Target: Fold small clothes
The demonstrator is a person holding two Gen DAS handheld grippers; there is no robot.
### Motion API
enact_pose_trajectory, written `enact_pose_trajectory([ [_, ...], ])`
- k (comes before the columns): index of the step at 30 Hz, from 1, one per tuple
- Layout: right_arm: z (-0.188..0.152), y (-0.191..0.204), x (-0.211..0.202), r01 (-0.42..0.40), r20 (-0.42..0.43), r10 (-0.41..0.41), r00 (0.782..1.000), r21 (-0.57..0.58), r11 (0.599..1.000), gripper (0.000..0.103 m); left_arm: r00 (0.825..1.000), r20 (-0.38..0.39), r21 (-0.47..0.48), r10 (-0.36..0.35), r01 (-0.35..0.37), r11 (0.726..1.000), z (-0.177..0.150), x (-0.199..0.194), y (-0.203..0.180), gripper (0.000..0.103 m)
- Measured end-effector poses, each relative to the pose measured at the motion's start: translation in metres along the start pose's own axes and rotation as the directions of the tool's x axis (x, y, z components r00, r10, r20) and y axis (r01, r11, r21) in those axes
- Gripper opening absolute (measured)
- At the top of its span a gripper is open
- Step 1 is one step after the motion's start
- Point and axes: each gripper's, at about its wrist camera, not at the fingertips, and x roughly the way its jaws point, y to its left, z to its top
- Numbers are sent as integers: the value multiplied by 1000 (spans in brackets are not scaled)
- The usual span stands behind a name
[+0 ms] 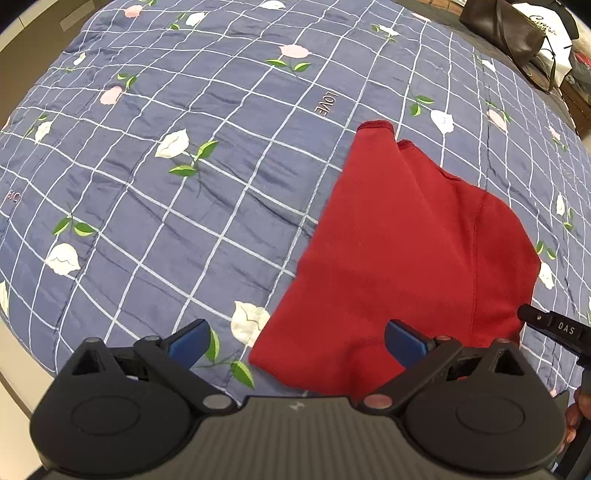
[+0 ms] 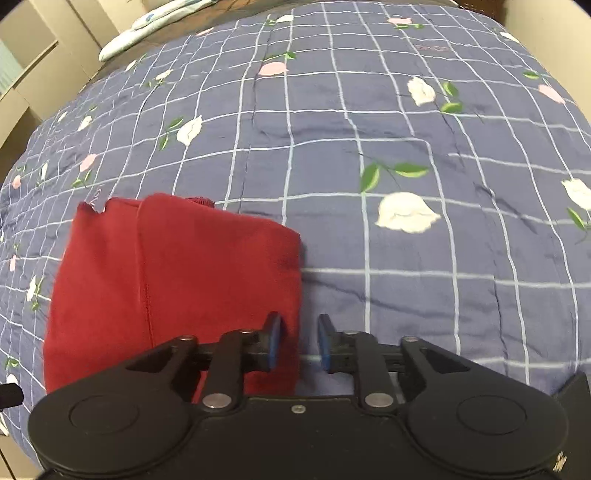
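Note:
A small red garment (image 1: 402, 254) lies folded on a blue checked quilt (image 1: 192, 122) with flower prints; two hemmed ends point away from me. My left gripper (image 1: 297, 341) hovers over the garment's near left corner, open wide with nothing between its blue pads. In the right wrist view the red garment (image 2: 177, 280) lies at the lower left. My right gripper (image 2: 300, 341) is open by a narrow gap straddling the garment's right edge, its left pad (image 2: 275, 339) above the cloth. Part of the right gripper's body (image 1: 554, 326) shows at the left view's right edge.
A brown bag (image 1: 506, 29) and a white shopping bag (image 1: 554, 48) stand past the quilt's far right corner. A pale pillow (image 2: 147, 26) lies at the bed's far left in the right wrist view. The quilt (image 2: 406, 147) extends beyond the garment.

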Motion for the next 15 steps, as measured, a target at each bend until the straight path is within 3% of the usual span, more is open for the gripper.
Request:
enact_pose_trajectory([
  [1, -2, -1, -4, 1, 7, -1, 1000, 12, 1000, 36, 1000, 1, 3, 0, 0, 1000, -1, 0, 0, 102],
  [3, -7, 0, -11, -3, 27, 3, 1000, 23, 1000, 57, 1000, 2, 6, 4, -4, 1000, -3, -1, 1, 102],
  [6, -15, 9, -18, -31, 38, 31, 999, -6, 1000, 73, 1000, -2, 1, 6, -6, 1000, -5, -2, 2, 102],
  [11, -30, 28, -12, -17, 2, 17, 1000, -79, 997, 93, 1000, 0, 11, 4, -4, 1000, -7, -8, 1, 102],
  [15, -42, 23, -2, 105, -37, -108, 993, -86, 991, 101, 1000, 8, 18, 2, -2, 1000, -8, -11, 0, 102],
])
